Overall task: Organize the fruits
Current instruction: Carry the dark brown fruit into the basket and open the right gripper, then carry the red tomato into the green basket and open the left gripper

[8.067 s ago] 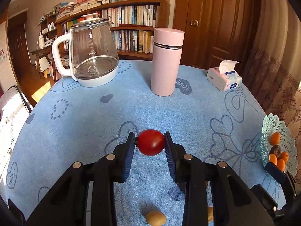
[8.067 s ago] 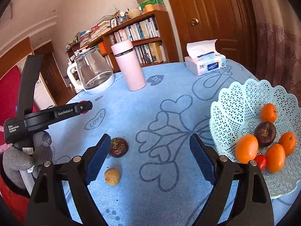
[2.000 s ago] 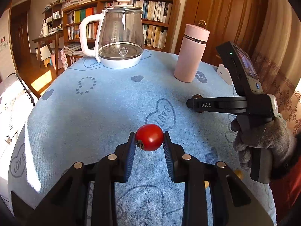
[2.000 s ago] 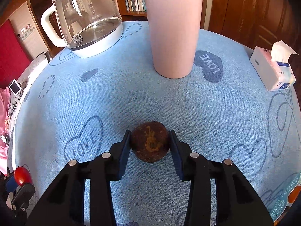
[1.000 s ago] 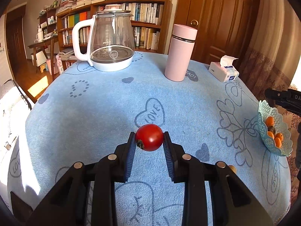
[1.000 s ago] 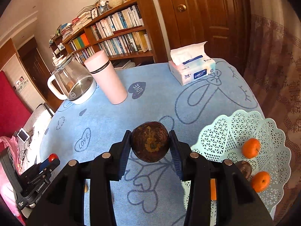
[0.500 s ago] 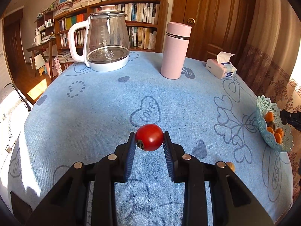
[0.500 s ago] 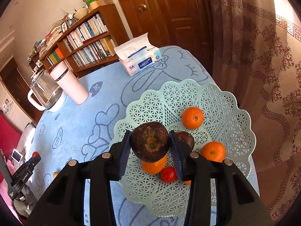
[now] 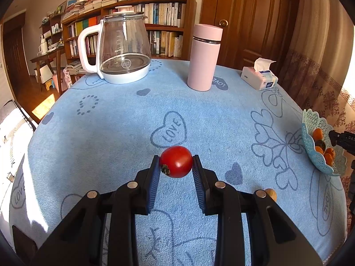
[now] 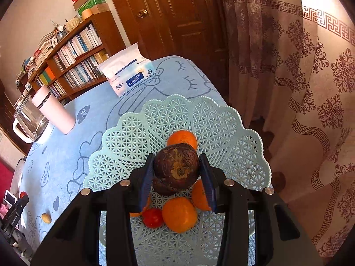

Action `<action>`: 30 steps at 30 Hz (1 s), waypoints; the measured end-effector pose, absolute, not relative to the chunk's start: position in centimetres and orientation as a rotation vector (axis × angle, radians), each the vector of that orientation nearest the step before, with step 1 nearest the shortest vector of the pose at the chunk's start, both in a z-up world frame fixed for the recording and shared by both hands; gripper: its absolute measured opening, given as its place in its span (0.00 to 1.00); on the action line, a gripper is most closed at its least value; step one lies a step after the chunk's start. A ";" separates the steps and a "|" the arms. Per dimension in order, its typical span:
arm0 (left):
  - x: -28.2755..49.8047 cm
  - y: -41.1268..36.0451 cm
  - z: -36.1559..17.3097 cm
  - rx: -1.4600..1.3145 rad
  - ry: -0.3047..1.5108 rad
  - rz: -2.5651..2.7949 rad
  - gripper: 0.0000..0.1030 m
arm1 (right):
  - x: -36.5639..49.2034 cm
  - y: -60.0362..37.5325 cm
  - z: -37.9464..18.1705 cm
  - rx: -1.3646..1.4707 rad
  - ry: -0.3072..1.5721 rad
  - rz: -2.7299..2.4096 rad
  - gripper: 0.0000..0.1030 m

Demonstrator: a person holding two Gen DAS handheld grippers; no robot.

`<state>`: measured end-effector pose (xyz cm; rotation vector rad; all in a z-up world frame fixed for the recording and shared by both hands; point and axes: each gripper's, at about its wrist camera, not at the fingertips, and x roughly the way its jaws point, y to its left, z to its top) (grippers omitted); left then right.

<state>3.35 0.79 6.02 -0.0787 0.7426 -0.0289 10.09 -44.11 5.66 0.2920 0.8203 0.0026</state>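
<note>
A: Left wrist view: left gripper clamped on a red tomato, held above the blue tablecloth. Kettle, pink flask and tissue box at the far side; basket only a sliver at the right edge.

B: Right wrist view shows the mint basket up close. Right gripper pinches a dark wrinkled fruit over the oranges, a second dark fruit under it, and a small tomato in the basket.

A: Change?

B: A second ago the dark fruit hung left of the basket over the cloth; now it's over the pile. Left side unchanged.

A: Small tan fruit on the cloth, near left.
</note>
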 end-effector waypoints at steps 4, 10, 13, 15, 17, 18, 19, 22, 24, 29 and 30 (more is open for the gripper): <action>3.4 0.8 6.0 -0.078 0.742 -0.029 0.29 | 10.5 -44.5 4.8 0.305 0.836 -0.009 0.41; 3.5 0.6 5.9 -0.070 0.745 -0.024 0.29 | 9.9 -45.0 5.2 0.343 0.800 0.010 0.42; 3.4 0.2 6.0 -0.058 0.744 -0.021 0.29 | 9.4 -44.9 5.4 0.346 0.783 0.023 0.42; 3.3 -0.2 6.3 -0.047 0.739 -0.021 0.29 | 8.9 -44.8 5.4 0.345 0.769 0.032 0.42; 3.1 -0.6 6.5 -0.033 0.733 -0.021 0.29 | 8.4 -44.7 5.4 0.346 0.752 0.036 0.42; 3.1 -0.9 6.7 -0.026 0.731 -0.022 0.29 | 8.0 -44.7 5.4 0.348 0.741 0.037 0.42; 3.0 -1.1 6.8 -0.019 0.729 -0.022 0.29 | 7.8 -44.7 5.3 0.354 0.727 0.035 0.42; 2.9 -2.4 7.3 0.008 0.724 -0.033 0.29 | 6.9 -44.9 5.3 0.358 0.680 0.013 0.42; 2.9 -3.5 7.6 0.028 0.721 -0.049 0.29 | 6.3 -45.0 5.4 0.347 0.639 -0.009 0.42; 3.1 -6.9 8.5 0.089 0.699 -0.092 0.29 | 5.3 -45.7 5.0 0.358 0.570 -0.040 0.54; 3.1 -7.6 8.7 0.098 0.696 -0.105 0.29 | 5.2 -45.9 5.0 0.362 0.567 -0.043 0.54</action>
